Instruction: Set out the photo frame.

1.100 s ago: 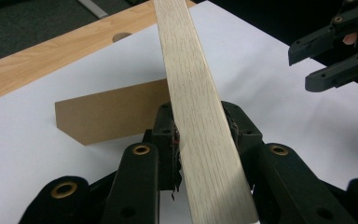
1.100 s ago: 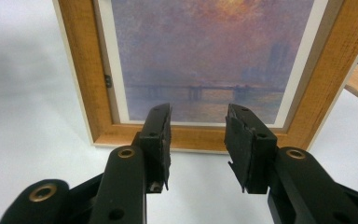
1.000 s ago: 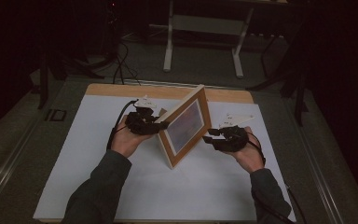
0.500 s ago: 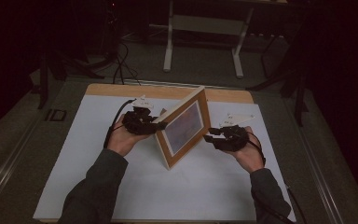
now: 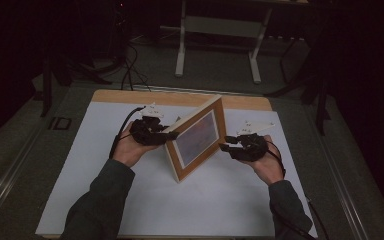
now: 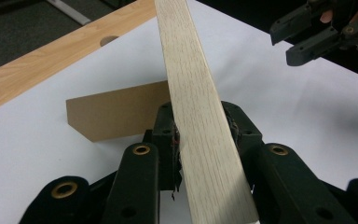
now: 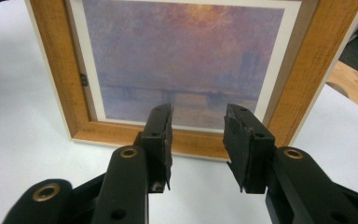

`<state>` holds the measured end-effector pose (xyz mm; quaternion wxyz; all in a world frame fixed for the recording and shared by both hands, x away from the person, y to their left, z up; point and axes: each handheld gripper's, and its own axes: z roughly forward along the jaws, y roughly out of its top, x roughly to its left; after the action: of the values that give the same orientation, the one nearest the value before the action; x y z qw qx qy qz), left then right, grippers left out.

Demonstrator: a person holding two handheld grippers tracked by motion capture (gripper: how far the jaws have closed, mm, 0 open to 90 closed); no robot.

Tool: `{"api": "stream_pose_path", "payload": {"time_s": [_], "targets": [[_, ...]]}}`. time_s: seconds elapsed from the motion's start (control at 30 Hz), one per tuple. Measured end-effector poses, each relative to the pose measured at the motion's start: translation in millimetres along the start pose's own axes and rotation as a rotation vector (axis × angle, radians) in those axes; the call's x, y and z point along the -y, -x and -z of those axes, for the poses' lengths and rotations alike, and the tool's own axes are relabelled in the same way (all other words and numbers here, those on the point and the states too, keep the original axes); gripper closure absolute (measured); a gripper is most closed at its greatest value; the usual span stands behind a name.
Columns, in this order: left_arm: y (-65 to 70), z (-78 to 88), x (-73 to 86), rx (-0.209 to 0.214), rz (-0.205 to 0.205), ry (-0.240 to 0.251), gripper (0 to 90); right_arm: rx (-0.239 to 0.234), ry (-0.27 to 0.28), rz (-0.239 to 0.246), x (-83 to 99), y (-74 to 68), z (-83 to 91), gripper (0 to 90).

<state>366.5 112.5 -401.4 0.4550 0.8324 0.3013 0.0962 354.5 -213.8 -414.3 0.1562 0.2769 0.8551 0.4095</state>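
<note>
White table sheet (image 5: 130,200), wooden picture frame (image 5: 198,137) upright, hazy purple-orange print.

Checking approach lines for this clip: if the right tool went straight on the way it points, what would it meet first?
Most likely the picture frame: the right tool, jaws open with nothing between them, points at its lower wooden rail just below the print. How far apart they are is hard to judge.

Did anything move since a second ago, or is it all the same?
Nothing visibly changed. The left gripper still clamps the edge of the picture frame, which stands tilted on the white table. The right gripper stays open in front of the picture, not touching it.
</note>
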Motion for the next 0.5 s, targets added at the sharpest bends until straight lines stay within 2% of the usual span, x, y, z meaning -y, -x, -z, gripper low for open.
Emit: {"api": "stream_pose_path", "payload": {"time_s": [0.3, 0.47, 0.5], "targets": [[6.8, 0.1, 0.7, 0.01, -0.047, 0.016, 71.0, 0.021, 0.01, -0.014, -2.3, 2.4, 3.1, 60.1], [8.8, -0.1, 2.8, 0.008, -0.029, 0.037, 70.7, 0.024, 0.01, -0.015, -1.3, 3.0, 2.3, 60.0], [8.7, 0.0, 5.7, 0.013, -0.001, 0.059, 70.7, 0.024, 0.01, -0.015, -1.2, 3.1, 2.2, 60.0]]}}
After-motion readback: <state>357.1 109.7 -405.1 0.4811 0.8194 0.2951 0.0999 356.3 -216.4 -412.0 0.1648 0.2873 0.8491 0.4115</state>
